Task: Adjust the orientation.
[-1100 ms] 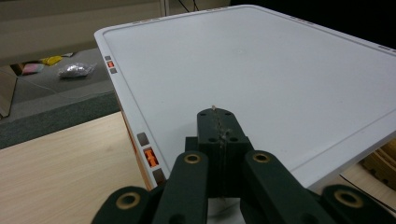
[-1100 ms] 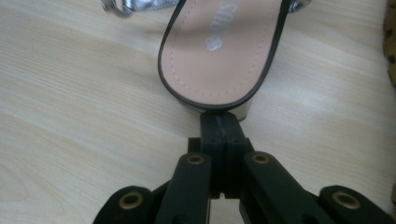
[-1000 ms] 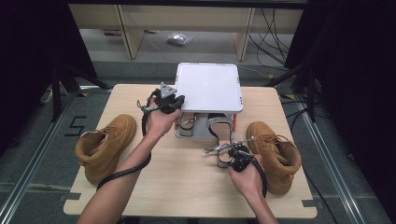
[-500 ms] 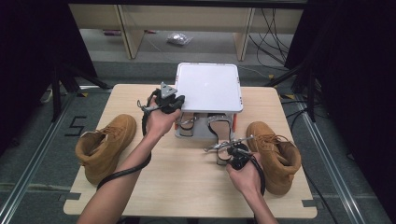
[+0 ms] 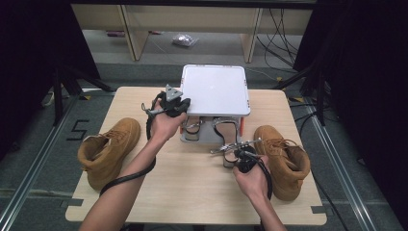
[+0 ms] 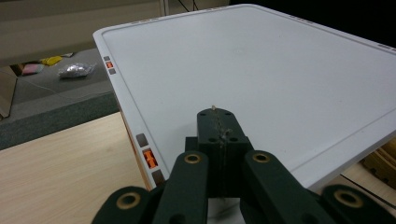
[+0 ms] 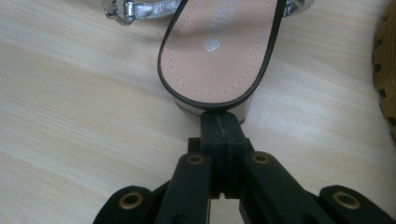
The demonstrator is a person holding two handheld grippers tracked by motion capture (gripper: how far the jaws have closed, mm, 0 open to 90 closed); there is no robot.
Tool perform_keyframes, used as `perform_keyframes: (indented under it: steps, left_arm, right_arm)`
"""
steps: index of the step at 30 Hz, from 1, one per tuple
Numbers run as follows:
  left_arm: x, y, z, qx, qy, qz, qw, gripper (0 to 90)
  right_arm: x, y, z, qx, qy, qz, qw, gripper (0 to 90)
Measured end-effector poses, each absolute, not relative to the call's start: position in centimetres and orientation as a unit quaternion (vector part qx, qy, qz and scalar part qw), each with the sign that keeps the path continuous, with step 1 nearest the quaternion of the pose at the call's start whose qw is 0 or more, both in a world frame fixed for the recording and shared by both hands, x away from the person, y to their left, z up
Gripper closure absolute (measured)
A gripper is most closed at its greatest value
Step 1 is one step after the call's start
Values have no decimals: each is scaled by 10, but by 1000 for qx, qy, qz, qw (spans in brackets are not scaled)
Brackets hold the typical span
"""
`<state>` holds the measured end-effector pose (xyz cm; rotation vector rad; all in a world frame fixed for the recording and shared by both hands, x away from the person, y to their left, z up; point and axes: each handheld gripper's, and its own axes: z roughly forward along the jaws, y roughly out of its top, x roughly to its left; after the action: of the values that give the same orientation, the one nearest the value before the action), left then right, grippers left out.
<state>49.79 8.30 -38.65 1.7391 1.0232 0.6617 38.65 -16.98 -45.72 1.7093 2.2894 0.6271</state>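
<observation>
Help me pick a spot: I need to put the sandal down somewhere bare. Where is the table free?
Free: the near table edge between the left boot and right boot, and the far left corner beside the white rack. Crowded: under the rack, where the sandal and both grippers sit.

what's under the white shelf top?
Under the white shelf top, the heel ends of two silver-strapped sandals stick out on a grey lower tier. Their toe ends are covered by the top.

The sandal before me has a pink-beige insole edged in black, a silver strap and a pale block heel. It stands upright on the table, heel toward me, toe under the white rack.
</observation>
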Motion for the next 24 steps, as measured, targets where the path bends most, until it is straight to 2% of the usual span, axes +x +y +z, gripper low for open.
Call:
perform_keyframes:
  steps: [24]
  left_arm:
    - [498,83,-386,715,422,271,488,892]
  right_arm:
    - [402,-165,-455,566,779,233,136,900]
